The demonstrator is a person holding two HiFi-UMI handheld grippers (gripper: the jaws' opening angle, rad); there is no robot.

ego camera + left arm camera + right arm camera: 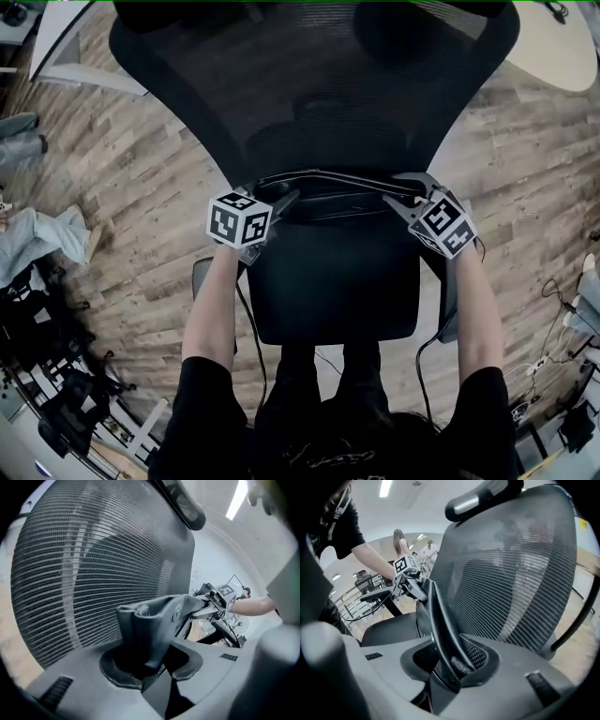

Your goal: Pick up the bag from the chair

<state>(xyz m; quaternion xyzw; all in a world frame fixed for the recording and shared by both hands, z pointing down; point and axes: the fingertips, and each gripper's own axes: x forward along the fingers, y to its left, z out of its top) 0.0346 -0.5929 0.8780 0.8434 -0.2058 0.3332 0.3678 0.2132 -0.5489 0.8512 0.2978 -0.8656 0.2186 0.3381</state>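
While we look down in the head view, the black chair (337,281) stands on the wood floor (141,178) with its seat toward us. The bag (337,192), dark and flat, lies along the rear of the chair's seat, right against the chair's mesh backrest (309,103). Our left gripper (284,200) meets the bag at the left side of the chair as we face it, and our right gripper (396,200) meets it at the chair's right side. Both of our forearms stretch over the chair's seat.

Along the left gripper view, we find the jaws narrowed onto a bunched fold of the bag's dark fabric, which stands up between the pads with the chair's backrest filling the space behind it. Across the chair, the other gripper's marker cube (225,592) shows at the far end of the bag.

Along the right gripper view, we see the jaws pinched on a thin, upright edge of the bag, again just in front of the chair's backrest. The chair's headrest (483,498) sits at the top.
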